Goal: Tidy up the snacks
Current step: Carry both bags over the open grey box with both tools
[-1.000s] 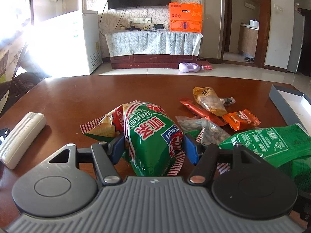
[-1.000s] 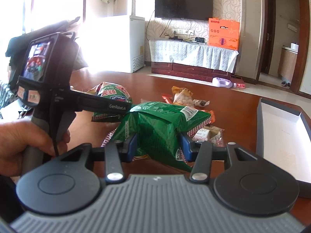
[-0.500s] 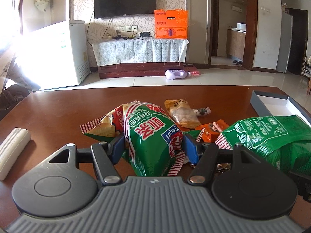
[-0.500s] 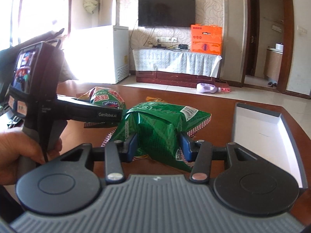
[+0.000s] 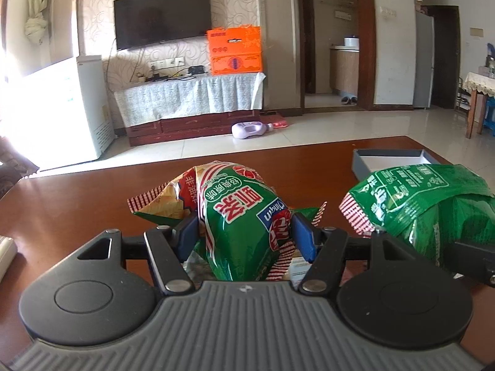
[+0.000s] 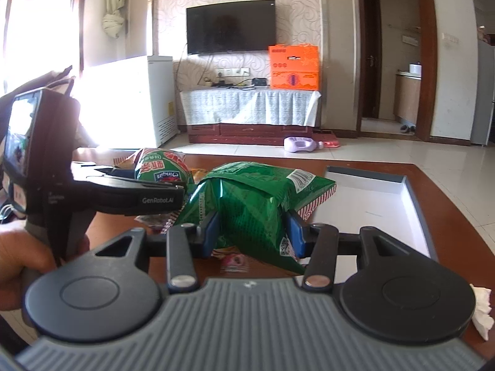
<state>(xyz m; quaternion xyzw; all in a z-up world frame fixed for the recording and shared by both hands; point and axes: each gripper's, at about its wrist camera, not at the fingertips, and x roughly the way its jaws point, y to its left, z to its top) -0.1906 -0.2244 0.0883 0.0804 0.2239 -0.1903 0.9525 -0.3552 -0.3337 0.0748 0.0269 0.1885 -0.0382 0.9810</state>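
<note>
My left gripper (image 5: pixel 244 232) is shut on a green and red striped snack bag (image 5: pixel 238 213) and holds it above the brown table (image 5: pixel 77 204). My right gripper (image 6: pixel 252 228) is shut on a dark green snack bag (image 6: pixel 247 201), also held above the table; this bag shows in the left wrist view (image 5: pixel 433 204) at the right. The left gripper and its bag (image 6: pixel 161 167) show at the left of the right wrist view. An open grey box with a white inside (image 6: pixel 380 204) lies on the table to the right, also in the left wrist view (image 5: pixel 389 157).
Small snack packets (image 6: pixel 235 259) lie on the table under the held bags. A white tissue (image 6: pixel 481 312) lies at the near right. A white case (image 5: pixel 6 250) sits at the table's left edge. The table's far edge (image 5: pixel 185 164) lies ahead.
Both grippers have risen and swung right with their bags. The small packets on the table have dropped out of the left view, and the grey box is now closer ahead.
</note>
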